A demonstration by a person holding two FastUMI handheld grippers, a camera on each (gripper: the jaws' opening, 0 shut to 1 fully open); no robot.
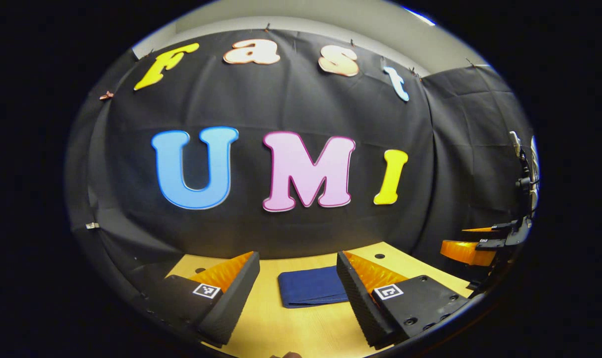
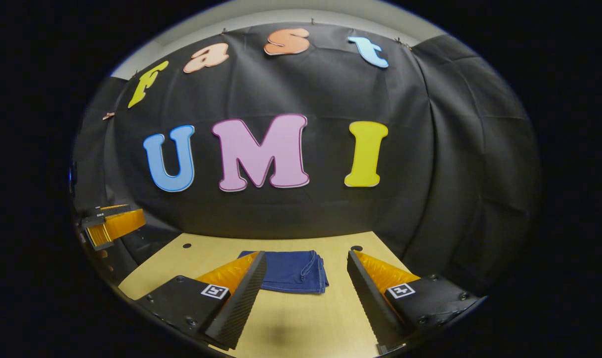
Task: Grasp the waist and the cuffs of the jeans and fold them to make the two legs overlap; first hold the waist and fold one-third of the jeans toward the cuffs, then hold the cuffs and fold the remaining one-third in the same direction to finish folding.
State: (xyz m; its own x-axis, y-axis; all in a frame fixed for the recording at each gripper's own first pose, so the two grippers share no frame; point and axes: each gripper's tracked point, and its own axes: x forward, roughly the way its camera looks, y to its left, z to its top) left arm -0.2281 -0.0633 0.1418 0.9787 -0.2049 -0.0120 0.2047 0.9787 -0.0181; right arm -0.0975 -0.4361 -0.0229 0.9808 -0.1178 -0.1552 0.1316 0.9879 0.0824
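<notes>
— How do the jeans (image 2: 292,271) look?

— Folded into a compact, flat, dark blue bundle of several layers. In the right gripper view a stitched seam curves down its right part, and the stacked layer edges show along its right side. In the left gripper view the jeans (image 1: 310,287) read as a smooth blue rectangle with a rounded fold along the near edge.

— Where are they?

— Lying on the light wooden table (image 2: 301,318), toward its far side, near the black cloth wall (image 2: 430,164). Nothing is on top of them.

— And the claws?

— The left gripper (image 1: 298,293) has its fingers spread wide, holding nothing, raised above the table. The jeans sit beyond and between its fingers, with the right finger covering the bundle's right end from this angle. The right gripper (image 2: 305,298) is also spread wide and empty, and its left finger overlaps the bundle's left corner in its own view. I cannot tell whether either finger touches the cloth; they appear to be nearer the camera than it.

— Anything else around?

— Small dark round holes (image 2: 356,248) dot the tabletop close to the far edge. In the left gripper view the other gripper appears at the far right edge, held up off the table. In the right gripper view the other gripper appears at the far left edge, likewise raised.

— Anything in the way?

— The tabletop between the fingers and the bundle is bare wood.
</notes>
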